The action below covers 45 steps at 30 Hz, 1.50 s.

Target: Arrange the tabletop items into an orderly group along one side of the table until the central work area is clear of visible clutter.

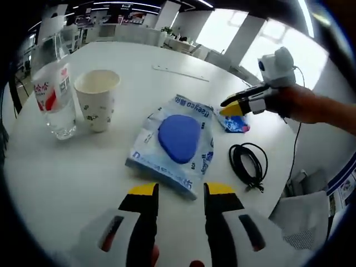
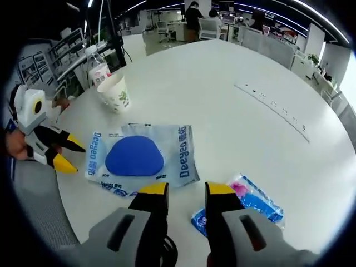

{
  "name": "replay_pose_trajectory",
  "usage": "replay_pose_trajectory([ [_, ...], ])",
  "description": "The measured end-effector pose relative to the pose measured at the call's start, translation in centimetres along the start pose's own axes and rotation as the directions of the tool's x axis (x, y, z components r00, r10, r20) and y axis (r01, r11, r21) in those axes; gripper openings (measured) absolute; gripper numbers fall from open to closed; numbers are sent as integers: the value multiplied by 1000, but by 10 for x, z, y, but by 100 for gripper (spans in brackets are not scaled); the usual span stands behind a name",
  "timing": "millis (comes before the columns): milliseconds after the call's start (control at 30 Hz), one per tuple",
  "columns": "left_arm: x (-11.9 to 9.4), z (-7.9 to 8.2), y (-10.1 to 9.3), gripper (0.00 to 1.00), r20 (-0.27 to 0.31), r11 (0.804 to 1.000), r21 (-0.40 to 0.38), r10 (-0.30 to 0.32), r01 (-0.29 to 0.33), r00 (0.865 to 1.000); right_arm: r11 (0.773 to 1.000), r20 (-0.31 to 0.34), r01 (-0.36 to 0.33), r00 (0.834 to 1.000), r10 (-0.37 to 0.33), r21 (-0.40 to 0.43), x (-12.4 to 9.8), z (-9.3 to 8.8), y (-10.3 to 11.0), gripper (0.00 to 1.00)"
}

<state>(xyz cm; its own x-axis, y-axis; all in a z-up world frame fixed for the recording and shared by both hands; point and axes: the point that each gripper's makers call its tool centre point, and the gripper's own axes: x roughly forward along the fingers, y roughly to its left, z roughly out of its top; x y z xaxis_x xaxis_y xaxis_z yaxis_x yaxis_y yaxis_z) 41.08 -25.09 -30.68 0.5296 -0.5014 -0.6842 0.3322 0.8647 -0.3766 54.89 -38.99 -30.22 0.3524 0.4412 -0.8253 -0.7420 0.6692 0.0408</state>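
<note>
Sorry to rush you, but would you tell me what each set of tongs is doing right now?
Left tongs: open, holding nothing, just short of the blue-pad packet.
Right tongs: open, empty, above the small blue-and-pink packet.

An open-plan office: desk rows (image 2: 261, 33), ceiling strip lights (image 2: 267, 11), seated people (image 2: 194, 16).

White round table (image 1: 83, 178), bottle (image 1: 54, 92) beside paper cup (image 1: 97, 97), blue pouch (image 1: 177, 142) mid-table, small packet (image 1: 233, 123), coiled black cable (image 1: 248, 164) near edge
</note>
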Motion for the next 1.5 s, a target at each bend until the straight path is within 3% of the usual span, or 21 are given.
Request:
replay_pose_trajectory([
  [233, 10, -3, 3, 29, -45, 1000, -8, 30, -30, 999, 999, -48, -33, 998, 34, 13, 25, -3, -6, 24],
  [400, 20, -7, 6, 24, -79, 999, -14, 44, -45, 996, 999, -56, -43, 998, 43, 4, 34, -8, -6, 19],
  [533, 28, -9, 2, 20, -86, 999, -28, 36, -38, 996, 996, -23, -84, 996, 84, 18, 33, -5, 5, 11],
  [633, 30, -13, 1, 13, -110, 999, -6, 46, -47, 993, 996, -13, -93, 996, 93, -3, 33, -7, 9, 3],
  [767, 31, -11, 3, 11, -126, 999, 1, 51, -52, 991, 996, 5, -88, 996, 88, 21, 29, -6, 13, 0],
  [900, 30, -3, 8, 4, -113, 998, 22, 69, -66, 991, 998, 5, -58, 998, 58, 1, 19, -9, 13, 0],
  [1133, 29, 19, 23, 1, -76, 996, 20, 90, -88, 993, 998, 73, -41, 997, 38, 44, -4, -6, 10, 0],
  [1500, 32, 43, 33, 0, -44, 994, 34, 102, -101, 994, 995, 71, -27, 997, 21, 92, -9, -22, 12, 0],
])
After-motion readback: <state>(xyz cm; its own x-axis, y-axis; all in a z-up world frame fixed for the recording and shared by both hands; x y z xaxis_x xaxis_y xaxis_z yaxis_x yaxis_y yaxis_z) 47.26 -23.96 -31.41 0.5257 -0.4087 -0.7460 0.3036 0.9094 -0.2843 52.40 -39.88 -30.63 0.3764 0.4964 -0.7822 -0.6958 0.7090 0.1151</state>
